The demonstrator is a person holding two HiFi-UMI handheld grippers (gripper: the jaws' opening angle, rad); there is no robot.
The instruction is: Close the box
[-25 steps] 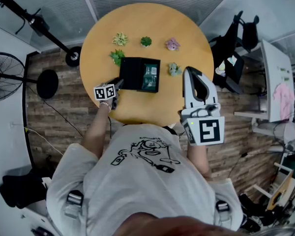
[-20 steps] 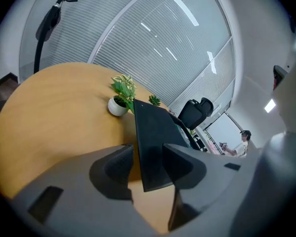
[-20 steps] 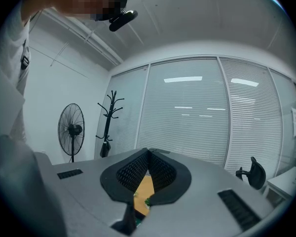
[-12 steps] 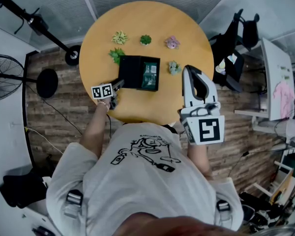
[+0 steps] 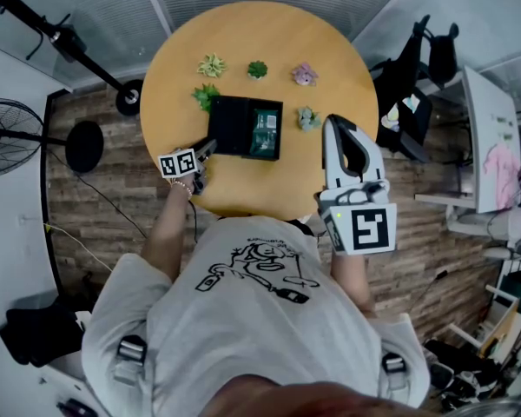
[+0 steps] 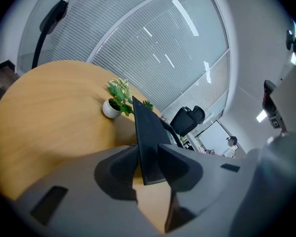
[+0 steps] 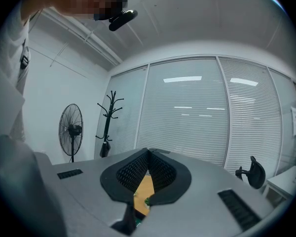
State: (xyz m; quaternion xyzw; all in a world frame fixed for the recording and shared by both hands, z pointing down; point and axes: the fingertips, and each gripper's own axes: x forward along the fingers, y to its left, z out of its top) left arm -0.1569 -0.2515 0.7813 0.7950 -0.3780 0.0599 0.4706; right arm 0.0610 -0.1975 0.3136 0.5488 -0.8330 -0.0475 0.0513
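Note:
A black box (image 5: 246,129) lies open in the middle of the round wooden table (image 5: 269,33). Its lid (image 5: 229,125) is folded out to the left and green contents show on the right. My left gripper (image 5: 208,151) is at the lid's near left edge. In the left gripper view the lid (image 6: 145,132) stands as a dark panel between the jaws of my left gripper (image 6: 148,158), which are closing around it. My right gripper (image 5: 333,123) is held high above the table's right side, away from the box. Its jaws (image 7: 148,154) are shut on nothing.
Several small potted plants ring the box: three at the back (image 5: 257,71), one by the lid's far left corner (image 5: 206,99) (image 6: 116,100) and one to the right of the box (image 5: 308,121). A floor fan (image 5: 4,137) stands left of the table and an office chair (image 5: 417,68) to the right.
My left gripper's marker cube has slid slightly left and toward the table's near edge. The box and the right gripper have stayed put.

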